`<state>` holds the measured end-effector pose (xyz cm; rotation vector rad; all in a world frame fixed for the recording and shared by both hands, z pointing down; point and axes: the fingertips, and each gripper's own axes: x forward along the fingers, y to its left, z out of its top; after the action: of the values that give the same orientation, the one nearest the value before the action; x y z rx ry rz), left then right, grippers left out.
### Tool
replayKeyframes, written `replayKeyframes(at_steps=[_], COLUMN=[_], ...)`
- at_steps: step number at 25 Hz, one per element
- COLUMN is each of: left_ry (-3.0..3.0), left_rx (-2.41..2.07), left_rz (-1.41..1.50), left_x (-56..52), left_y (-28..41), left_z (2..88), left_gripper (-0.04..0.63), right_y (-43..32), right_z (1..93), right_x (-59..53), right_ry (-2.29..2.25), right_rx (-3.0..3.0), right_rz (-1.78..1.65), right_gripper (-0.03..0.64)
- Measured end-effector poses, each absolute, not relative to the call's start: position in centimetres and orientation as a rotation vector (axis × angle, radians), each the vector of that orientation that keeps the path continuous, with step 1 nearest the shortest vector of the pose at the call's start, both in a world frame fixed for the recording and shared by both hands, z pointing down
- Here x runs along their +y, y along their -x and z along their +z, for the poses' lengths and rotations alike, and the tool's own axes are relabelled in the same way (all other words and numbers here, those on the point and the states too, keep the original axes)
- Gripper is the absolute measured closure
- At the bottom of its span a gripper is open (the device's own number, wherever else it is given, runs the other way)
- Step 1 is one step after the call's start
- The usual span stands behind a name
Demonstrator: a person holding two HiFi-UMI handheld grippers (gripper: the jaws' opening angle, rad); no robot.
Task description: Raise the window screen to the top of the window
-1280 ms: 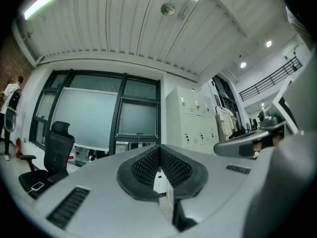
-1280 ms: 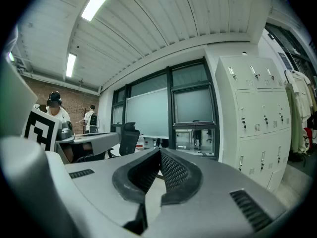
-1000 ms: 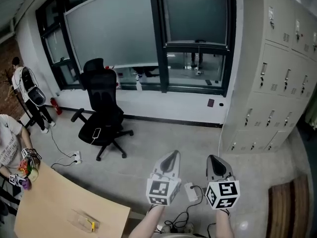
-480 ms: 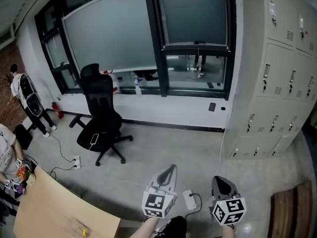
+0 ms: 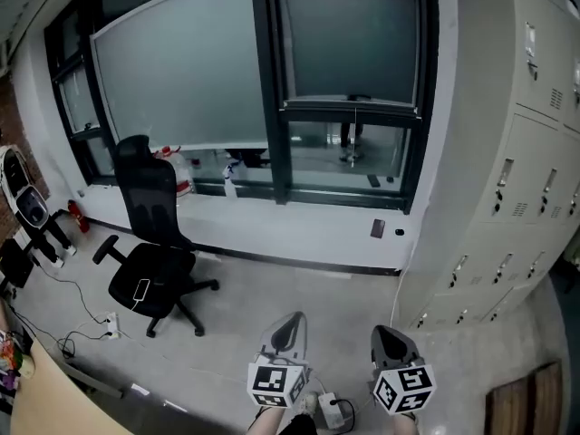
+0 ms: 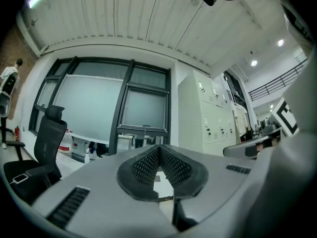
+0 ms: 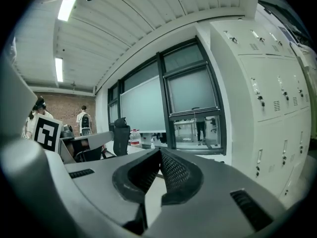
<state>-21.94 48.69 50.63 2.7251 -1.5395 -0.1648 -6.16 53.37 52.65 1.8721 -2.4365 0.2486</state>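
Window screen (image 5: 349,43) partway down (cord (image 5: 355,121) faint)

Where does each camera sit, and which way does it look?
Head view: on the person's head, looking steeply down at floor, black chair and window screen; left gripper and right gripper show below.
Left gripper view: on that gripper, looking along its shut jaws toward the window screen; the person's body looms right.
Right gripper view: on that gripper, looking along its shut jaws at the window screen; the left gripper's marker cube shows left.
Shared: all see the window screen, chair, lockers.
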Motion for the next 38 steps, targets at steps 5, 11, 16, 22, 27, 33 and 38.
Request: replayKeyframes(at_steps=[5,11,16,22,27,33,38], left_ry=[-2.766,-2.802,-2.795,-2.808,-2.796,-2.788,-2.744], left_rx=[-1.487,-1.489,-1.473,-1.450,-1.493,-1.532,-1.547], left_rz=[-0.224,-0.245,-0.287,-0.313,-0.339,-0.386,-0.400], left_x=[36.9,25.7,17.9,6.7,-4.1,-15.2,-24.1], left_y=[21.8,20.6,18.2,14.1,10.6,7.6,5.8], left_z=[47.9,45.6,44.7,44.5,42.1,39.4,39.6], left_gripper=[0.592,0.592,0.592,0.592,0.592,0.592,0.592], right_y=[7.0,6.8,4.4,-0.1,-5.4,-9.4,-11.3], right_z=[48.5,44.0,43.4,44.0,42.9,40.8,41.2], right_x=[41.3,30.0,21.1,8.9,-1.7,-12.7,-20.8], right_ry=[-1.917,-1.959,-1.960,-1.980,-2.003,-1.990,-1.966], right_rx=[-2.457,-2.506,-2.503,-2.511,-2.498,-2.471,-2.446], right_rz=[0.151,0.075,0.063,0.067,0.093,0.026,0.014], right_gripper=[0.612,0.612,0.612,0.612,0.612,0.612,0.612])
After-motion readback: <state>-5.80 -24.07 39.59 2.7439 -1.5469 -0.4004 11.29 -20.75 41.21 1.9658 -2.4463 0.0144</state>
